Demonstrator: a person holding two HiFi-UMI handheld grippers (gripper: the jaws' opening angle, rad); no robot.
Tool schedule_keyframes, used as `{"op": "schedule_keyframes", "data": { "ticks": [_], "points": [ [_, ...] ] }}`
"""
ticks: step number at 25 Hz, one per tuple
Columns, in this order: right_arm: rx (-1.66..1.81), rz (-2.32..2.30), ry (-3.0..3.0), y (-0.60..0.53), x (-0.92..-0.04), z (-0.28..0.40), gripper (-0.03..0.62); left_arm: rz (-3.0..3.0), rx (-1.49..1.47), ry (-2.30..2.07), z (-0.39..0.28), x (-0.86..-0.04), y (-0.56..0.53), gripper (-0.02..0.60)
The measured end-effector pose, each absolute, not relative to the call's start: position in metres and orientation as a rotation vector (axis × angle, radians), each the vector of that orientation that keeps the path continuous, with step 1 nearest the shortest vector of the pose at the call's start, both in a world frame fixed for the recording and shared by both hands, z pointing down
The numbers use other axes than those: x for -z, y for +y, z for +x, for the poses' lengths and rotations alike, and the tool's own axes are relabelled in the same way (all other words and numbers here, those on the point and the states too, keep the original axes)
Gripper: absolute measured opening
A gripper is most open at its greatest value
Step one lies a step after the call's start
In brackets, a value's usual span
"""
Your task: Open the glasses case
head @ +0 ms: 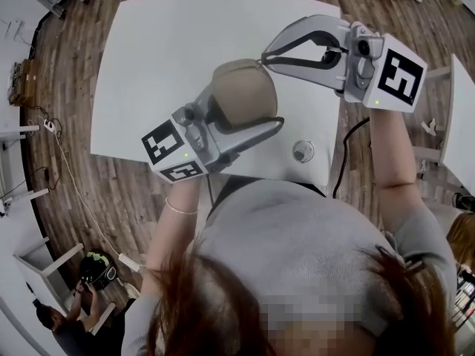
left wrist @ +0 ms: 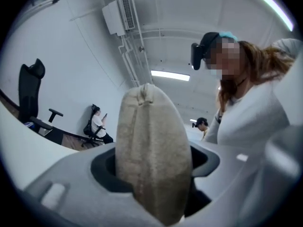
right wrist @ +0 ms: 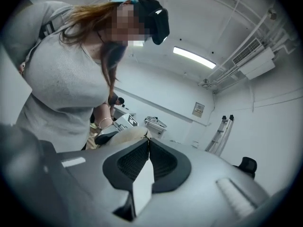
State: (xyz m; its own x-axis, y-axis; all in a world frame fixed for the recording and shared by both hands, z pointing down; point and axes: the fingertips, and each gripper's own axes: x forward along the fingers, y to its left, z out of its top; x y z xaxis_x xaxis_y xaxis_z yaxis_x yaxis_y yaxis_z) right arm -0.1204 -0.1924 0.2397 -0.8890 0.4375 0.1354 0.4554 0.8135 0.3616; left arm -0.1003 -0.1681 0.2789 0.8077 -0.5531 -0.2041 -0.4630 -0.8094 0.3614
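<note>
Glasses case (head: 239, 87) in left gripper (head: 252, 99), base hidden; right gripper (head: 264, 55) contact unclear.

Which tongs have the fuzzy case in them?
The left tongs: the tan case sits squeezed between them. The right tongs are pinched shut, with only their tips near the case.

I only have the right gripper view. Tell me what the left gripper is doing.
Observer: The left gripper has the case clamped between its jaws.
Operator: Give me the case's state.
Observer: In the left gripper view it looks closed.
Operator: Report where my jaws sit.
Observer: From above, the right gripper, jaws shut, has its tip at the case's edge opposite the left gripper; a pinch can't be confirmed.
</note>
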Motion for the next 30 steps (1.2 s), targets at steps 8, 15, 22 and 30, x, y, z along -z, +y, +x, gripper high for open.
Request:
{"op": "schedule_keyframes", "data": {
  "ticks": [8,15,22,30],
  "points": [
    [0.624,-0.579,-2.904,-0.205,-0.255,-0.115,0.012,2.543,0.496,-0.842,-0.108,-0.287,-0.179,0.307],
    [0.668,-0.523,-2.826,-0.206,-0.267,-0.108,0.011,2.492,0.562,-0.881,-0.116,-0.279,-0.186,0.305],
    [0.618,-0.497,-2.843,-0.202,-0.281,-0.102,0.011,2.473,0.567,-0.891,-0.121,-0.277,-0.192,0.305],
    [0.673,-0.521,-2.783,-0.194,-0.292,-0.097,0.011,2.437,0.632,-0.896,-0.130,-0.268,-0.200,0.305]
  ]
}}
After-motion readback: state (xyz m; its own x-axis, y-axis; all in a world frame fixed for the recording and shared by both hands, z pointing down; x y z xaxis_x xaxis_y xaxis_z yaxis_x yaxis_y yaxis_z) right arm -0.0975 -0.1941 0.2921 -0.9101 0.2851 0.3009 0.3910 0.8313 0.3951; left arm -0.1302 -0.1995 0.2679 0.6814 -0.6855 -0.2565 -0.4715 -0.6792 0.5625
